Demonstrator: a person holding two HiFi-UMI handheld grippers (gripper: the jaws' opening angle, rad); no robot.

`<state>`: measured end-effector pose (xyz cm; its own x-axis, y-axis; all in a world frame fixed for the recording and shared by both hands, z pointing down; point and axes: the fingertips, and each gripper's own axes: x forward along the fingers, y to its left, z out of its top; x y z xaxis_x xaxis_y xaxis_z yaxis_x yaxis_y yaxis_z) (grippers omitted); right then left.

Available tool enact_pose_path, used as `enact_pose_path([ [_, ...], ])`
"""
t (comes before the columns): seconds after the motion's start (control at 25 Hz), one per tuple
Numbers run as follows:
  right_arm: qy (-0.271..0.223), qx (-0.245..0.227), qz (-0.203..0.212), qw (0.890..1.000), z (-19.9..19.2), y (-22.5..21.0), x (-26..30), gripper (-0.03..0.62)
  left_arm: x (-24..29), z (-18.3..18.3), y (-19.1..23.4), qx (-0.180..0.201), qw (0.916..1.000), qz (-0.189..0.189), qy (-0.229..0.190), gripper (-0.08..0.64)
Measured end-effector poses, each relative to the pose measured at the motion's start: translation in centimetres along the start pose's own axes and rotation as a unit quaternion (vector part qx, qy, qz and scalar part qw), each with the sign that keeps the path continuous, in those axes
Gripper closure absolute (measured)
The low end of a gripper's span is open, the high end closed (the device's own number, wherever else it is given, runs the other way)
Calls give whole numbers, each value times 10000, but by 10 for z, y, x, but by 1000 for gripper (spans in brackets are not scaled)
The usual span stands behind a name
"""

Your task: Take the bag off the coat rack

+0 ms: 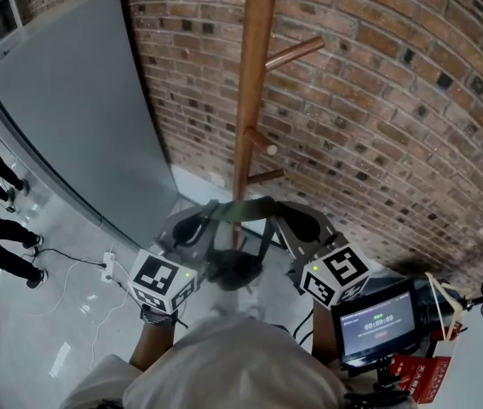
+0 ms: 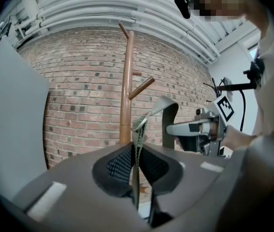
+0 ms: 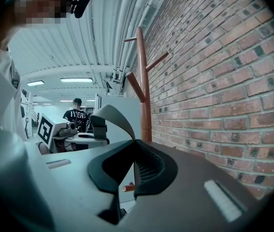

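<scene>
Red brick wall [image 1: 377,100] behind the tall wooden coat rack [image 1: 254,83]. In front of its pole hangs the dark fabric bag [image 1: 234,271] — its olive webbing strap [image 1: 239,209] stretched between the left gripper [image 1: 192,226] and right gripper [image 1: 302,225], both sets of fingers clamped tight on it.

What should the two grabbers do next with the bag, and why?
Probably draw both back from the coat rack without opening. The left gripper and right gripper each pinch the strap, the bag hangs between them, and the strap looks clear of the pegs.
</scene>
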<state>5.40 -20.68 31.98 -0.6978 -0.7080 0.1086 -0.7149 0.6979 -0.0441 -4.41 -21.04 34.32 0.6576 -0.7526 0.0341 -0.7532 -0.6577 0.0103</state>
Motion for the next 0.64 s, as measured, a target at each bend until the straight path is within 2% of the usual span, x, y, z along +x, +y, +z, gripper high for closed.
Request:
enact_pose_path([
  [0.64, 28, 28, 66, 10000, 0, 0, 2, 584, -1, -1, 3, -31, 9999, 92, 57, 541],
])
